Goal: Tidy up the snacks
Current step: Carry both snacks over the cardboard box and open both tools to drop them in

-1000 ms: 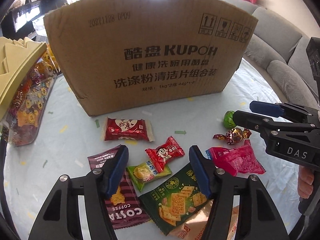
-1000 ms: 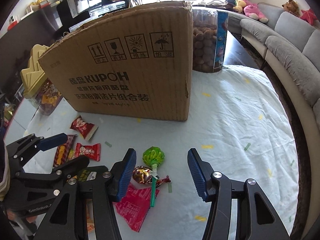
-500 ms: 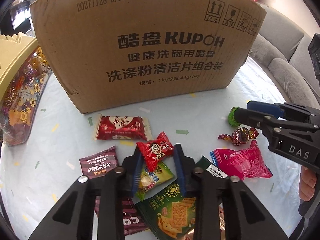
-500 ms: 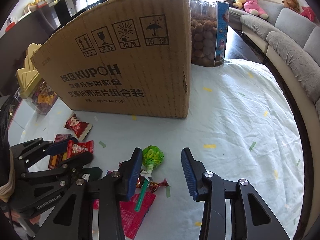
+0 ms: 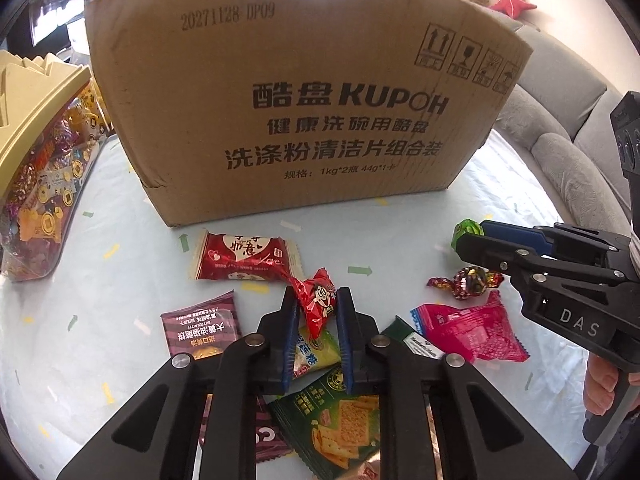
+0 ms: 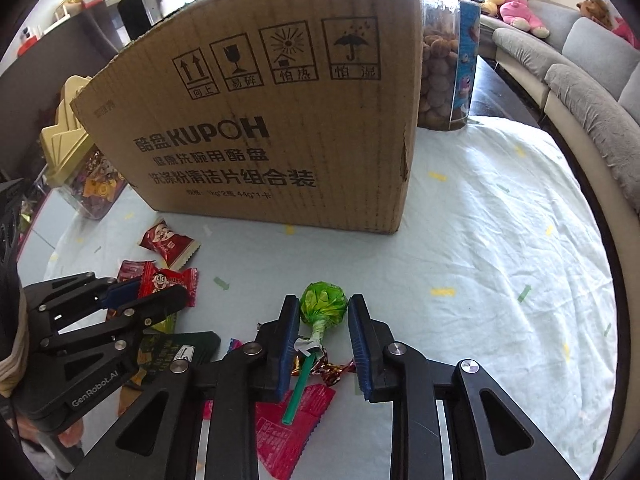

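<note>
A: What is crowding the left gripper [image 5: 317, 312]?
B: The cardboard box [image 5: 304, 104] is standing at twelve o'clock; a dark red packet [image 5: 244, 260] is lying at eleven, a green cracker pack [image 5: 340, 428] at six.
A: And the red candy [image 5: 318, 300]?
B: It is sitting pinched between the closed pads, long axis running eleven to five, a cartoon face printed on it.
A: The right gripper [image 6: 323, 316]?
B: It is flanking the green lollipop [image 6: 323, 307], stick trailing toward seven; whether the pads touch it, I cannot tell.

Green-wrapped lollipop [image 6: 323, 307] between the right gripper [image 6: 324, 344] fingers [image 6: 289, 344], cardboard box [image 6: 276, 120] beyond, left gripper [image 6: 158, 294] on red candy [image 6: 168, 282].
</note>
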